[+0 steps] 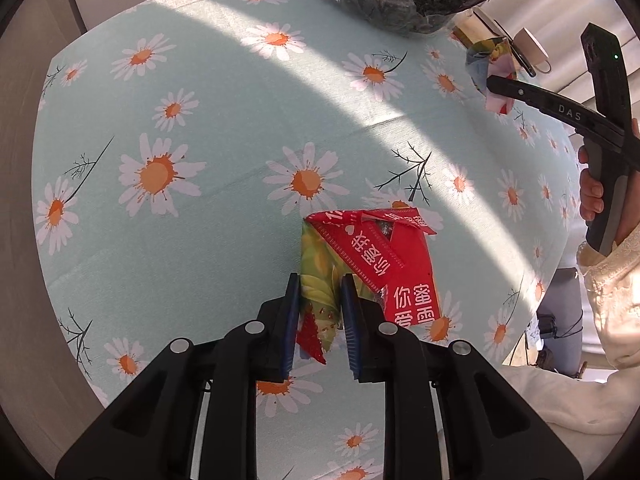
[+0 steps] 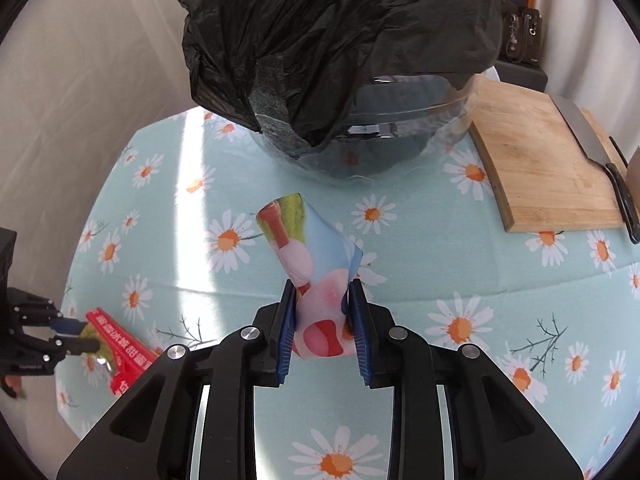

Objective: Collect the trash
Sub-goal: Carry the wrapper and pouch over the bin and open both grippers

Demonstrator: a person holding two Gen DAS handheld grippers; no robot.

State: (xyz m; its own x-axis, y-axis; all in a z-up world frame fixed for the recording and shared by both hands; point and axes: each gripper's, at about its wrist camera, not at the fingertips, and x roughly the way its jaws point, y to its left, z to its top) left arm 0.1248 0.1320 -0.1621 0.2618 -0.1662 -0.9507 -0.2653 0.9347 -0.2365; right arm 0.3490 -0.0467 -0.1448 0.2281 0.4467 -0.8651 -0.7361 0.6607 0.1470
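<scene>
Left gripper [image 1: 320,300] clamped on one red-and-green wrapper [image 1: 372,256] lying on the daisy tablecloth [image 1: 200,120]. Right gripper [image 2: 322,312] clamped on one pale-blue wrapper [image 2: 316,264], raised over the cloth. One glass bowl [image 2: 400,144], lined with one black bag [image 2: 340,40]; contents not discernible. One cutting board [image 2: 540,160] carrying one knife [image 2: 588,136].

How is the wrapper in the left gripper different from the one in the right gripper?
The red wrapper carries white Chinese lettering; the pale blue wrapper shows pink and red pictures. The red wrapper looks to rest on the tablecloth, while the pale blue wrapper sticks up above it. Both are crumpled and pinched between fingers.
</scene>
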